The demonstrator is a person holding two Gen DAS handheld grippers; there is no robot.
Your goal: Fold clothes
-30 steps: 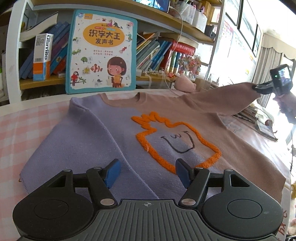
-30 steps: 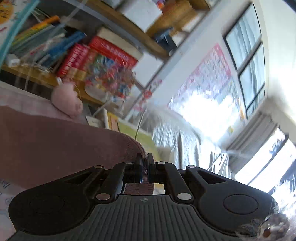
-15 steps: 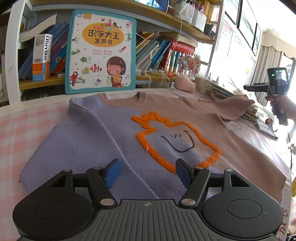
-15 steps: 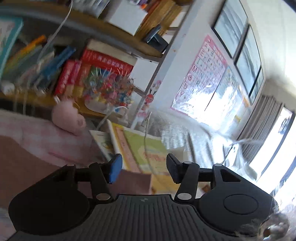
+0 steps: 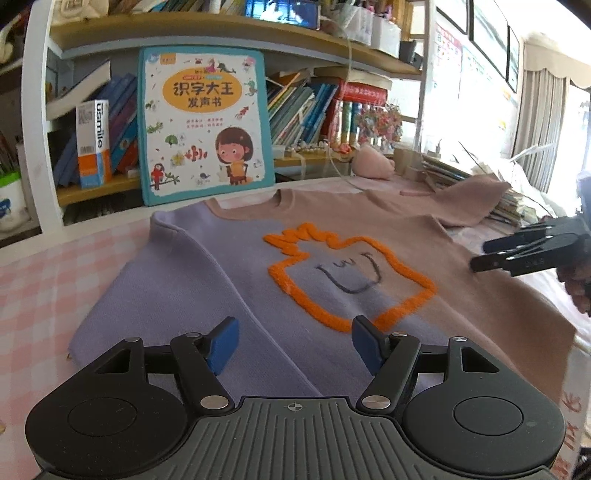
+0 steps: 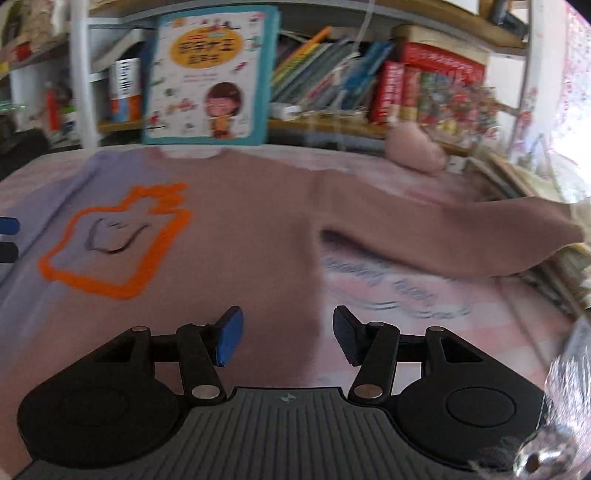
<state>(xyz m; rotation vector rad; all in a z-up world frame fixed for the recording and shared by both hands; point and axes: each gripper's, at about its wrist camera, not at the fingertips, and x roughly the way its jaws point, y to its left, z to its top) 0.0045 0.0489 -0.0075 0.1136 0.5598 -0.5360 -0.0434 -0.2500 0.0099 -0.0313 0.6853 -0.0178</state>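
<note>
We see a knitted sweatshirt, half lilac and half dusty pink, with a fuzzy orange outline and a drawn face on its chest, lying front-up on the pink-and-white checked tabletop. Its lilac sleeve is folded in over the body; its pink sleeve stretches out sideways, the cuff resting on a stack of books and papers at the tabletop's edge.

Our left gripper hovers over the sweatshirt's hem. Its jaws stand apart with nothing between them. The lilac fabric lies directly ahead of and below the blue pads, and the orange outline begins just beyond the right-hand pad.

Our right gripper also has its jaws parted and empty. The side edge of the pink half runs between and beneath them, with pink knit ahead of the left-hand pad and bare tabletop with blue lettering ahead of the right-hand one. The outstretched sleeve lies farther ahead and to the right of these jaws. In the left wrist view this gripper comes in from the right, above the pink side; whether it touches the cloth we cannot tell.

Well beyond both sets of jaws, a large teal-bordered children's picture book leans upright against a crowded wooden bookshelf, and a small pink plush toy sits near the collar.
</note>
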